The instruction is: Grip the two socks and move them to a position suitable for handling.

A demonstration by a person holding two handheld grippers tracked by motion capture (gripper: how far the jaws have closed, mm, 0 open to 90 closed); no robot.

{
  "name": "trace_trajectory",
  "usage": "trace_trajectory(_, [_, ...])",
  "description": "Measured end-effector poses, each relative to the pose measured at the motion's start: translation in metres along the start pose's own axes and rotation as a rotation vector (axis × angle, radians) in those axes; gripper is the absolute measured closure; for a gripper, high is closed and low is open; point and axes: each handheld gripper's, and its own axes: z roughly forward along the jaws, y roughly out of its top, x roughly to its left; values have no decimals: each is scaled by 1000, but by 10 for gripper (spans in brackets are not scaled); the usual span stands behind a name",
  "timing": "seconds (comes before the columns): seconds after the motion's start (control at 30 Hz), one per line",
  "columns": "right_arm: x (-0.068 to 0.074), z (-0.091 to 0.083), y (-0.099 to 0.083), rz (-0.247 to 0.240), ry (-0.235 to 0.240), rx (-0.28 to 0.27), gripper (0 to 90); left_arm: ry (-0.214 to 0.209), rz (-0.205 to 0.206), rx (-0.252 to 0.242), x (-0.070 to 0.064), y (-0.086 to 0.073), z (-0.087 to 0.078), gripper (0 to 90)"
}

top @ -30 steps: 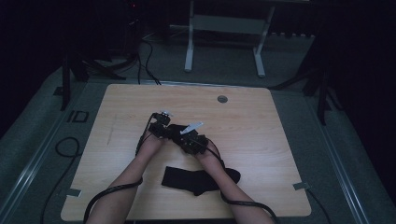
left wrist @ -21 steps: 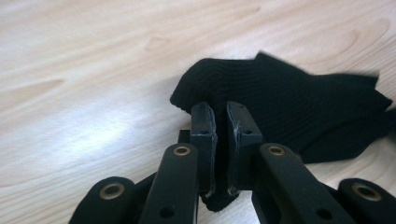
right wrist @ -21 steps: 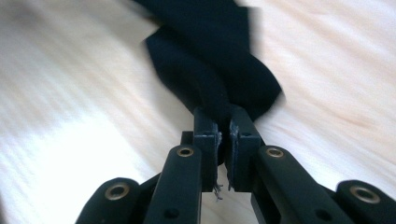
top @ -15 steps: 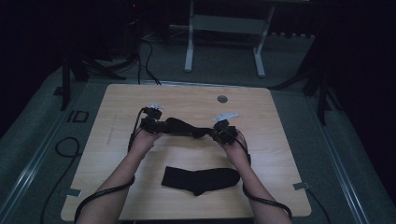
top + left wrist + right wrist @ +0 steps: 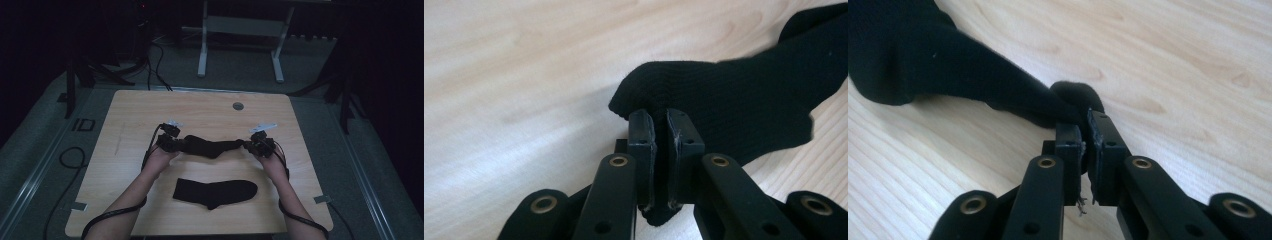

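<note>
At frame centre, the left gripper (image 5: 176, 143) and right gripper (image 5: 251, 144) each pinch an end of a black sock (image 5: 212, 146); another sock (image 5: 216, 191) lies flat below.

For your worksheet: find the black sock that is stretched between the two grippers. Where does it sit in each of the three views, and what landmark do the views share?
High view: the stretched sock spans the table's middle.
Left gripper view: right of centre, one end pinched in the jaws.
Right gripper view: upper left, narrowing to the jaws.
Shared landmark: the light wooden tabletop.
</note>
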Motion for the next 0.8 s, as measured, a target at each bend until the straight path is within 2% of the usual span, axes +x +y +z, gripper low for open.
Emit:
trace_trajectory(0.03, [1, 1, -2, -6, -7, 2, 846, 14, 6, 5, 0, -2, 2, 832])
trace_trajectory(0.1, [1, 2, -4, -15, -47, -7, 846, -21, -27, -1, 2, -3, 4, 831])
trace_trajectory(0.13, [0, 2, -4, -7, -49, -11, 845, -14, -25, -4, 2, -4, 3, 832])
trace_trajectory(0.2, [-2, 2, -4, -3, -38, -32, 832, -37, -30, -11, 2, -4, 1, 831])
trace_trajectory(0.27, [-3, -1, -3, -6, -51, -47, 804, -20, 14, -3, -2, -2, -3, 831])
trace_trajectory(0.3, [-4, -3, -1, -4, -61, -58, 802, -30, 23, -2, -4, -1, -5, 831])
trace_trajectory(0.37, [-7, -5, 0, 6, -70, -69, 802, -21, 31, -6, -5, 0, -7, 831])
trace_trajectory(0.43, [-7, -8, 1, 4, -88, -81, 802, -31, 25, -4, -4, 1, -8, 831])
trace_trajectory(0.5, [-8, -10, -1, 8, -97, -70, 803, -32, 31, 23, -1, -1, -5, 831])
trace_trajectory(0.6, [-10, -8, -10, 13, -73, -42, 792, -65, 22, 55, 3, -5, 1, 829])
trace_trajectory(0.67, [-13, -5, -19, 22, -71, -11, 775, -44, 30, 72, 5, -7, 3, 828])
trace_trajectory(0.8, [-23, -5, -33, 65, -77, 13, 727, -46, 5, 83, 12, -11, 6, 817])
